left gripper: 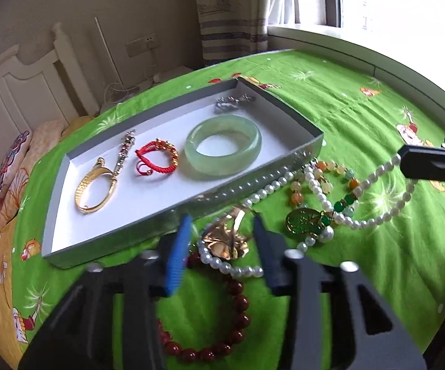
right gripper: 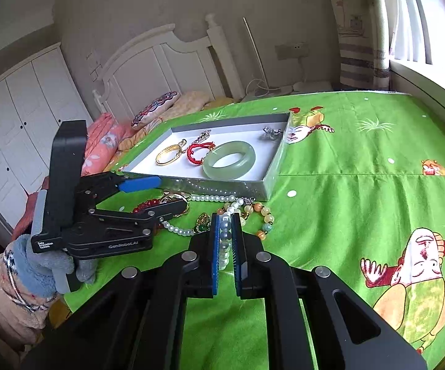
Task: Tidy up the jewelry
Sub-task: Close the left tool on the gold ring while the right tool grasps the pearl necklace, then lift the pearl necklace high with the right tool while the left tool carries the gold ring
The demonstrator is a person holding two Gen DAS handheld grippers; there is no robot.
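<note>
A grey box (left gripper: 302, 151) (right gripper: 271, 178) with a white floor lies on the green bedsheet. It holds a jade bangle (left gripper: 222, 147) (right gripper: 229, 160), a red cord bracelet (left gripper: 157, 157) (right gripper: 198, 151), a gold bangle (left gripper: 94, 186) (right gripper: 168, 155) and silver pieces (left gripper: 233, 103). In front of it lie a pearl necklace (left gripper: 376, 215) (right gripper: 210, 198), a gold leaf piece (left gripper: 225, 242), a dark red bead bracelet (left gripper: 238, 308), a multicolour bead bracelet (right gripper: 264, 215) and a green pendant (left gripper: 302, 220). My left gripper (left gripper: 221, 225) (right gripper: 167, 192) is open around the gold leaf piece. My right gripper (right gripper: 225, 219) (left gripper: 422, 160) is shut on the pearl necklace.
The bed has a white headboard (right gripper: 167, 58) and pillows (right gripper: 157, 108) at the far end. A window sill (left gripper: 345, 46) runs along the right side. White wardrobe doors (right gripper: 16, 117) stand at the left.
</note>
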